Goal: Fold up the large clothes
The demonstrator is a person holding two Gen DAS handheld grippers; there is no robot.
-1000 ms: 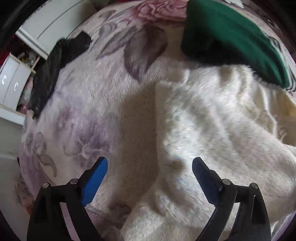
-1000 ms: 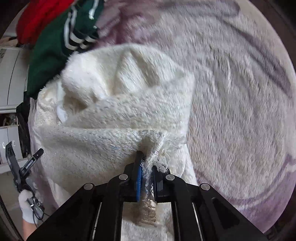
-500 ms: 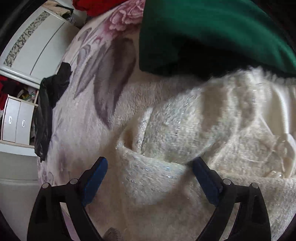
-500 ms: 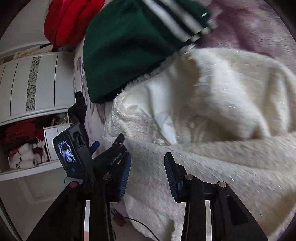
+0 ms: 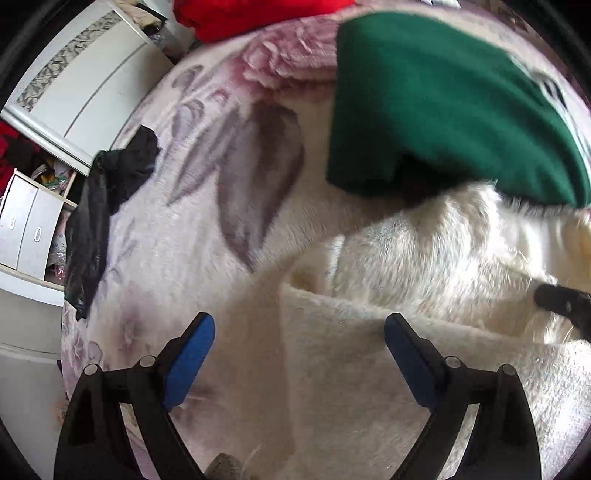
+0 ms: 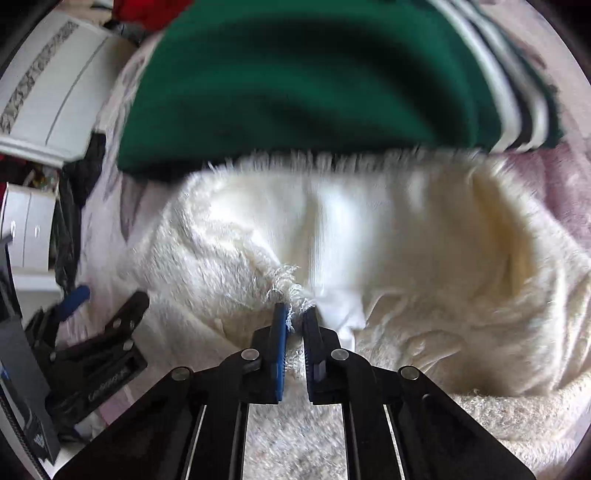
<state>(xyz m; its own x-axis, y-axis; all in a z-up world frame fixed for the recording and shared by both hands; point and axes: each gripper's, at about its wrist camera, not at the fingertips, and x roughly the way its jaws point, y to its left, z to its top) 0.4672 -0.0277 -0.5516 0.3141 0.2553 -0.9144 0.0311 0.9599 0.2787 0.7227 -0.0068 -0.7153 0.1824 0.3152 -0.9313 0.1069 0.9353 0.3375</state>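
A fluffy cream garment [image 5: 424, 332] lies bunched on a floral plush blanket [image 5: 207, 206]; it also fills the right wrist view [image 6: 406, 258]. My left gripper [image 5: 299, 332] is open and empty, its blue pads hovering over the garment's left edge. My right gripper [image 6: 294, 314] is shut on a fuzzy fold of the cream garment near its white lining. The left gripper also shows at the lower left of the right wrist view [image 6: 99, 325].
A green garment with white stripes [image 5: 443, 103] lies just behind the cream one, also in the right wrist view [image 6: 314, 81]. A black garment [image 5: 103, 206] hangs over the bed's left edge. Red clothes [image 5: 251, 14] lie at the back. White drawers [image 5: 26, 225] stand left.
My right gripper let go of the garment's hem, opened, moved toward the collar side and has shut on a new fold. My left gripper stayed open and shifted over the garment's left edge.
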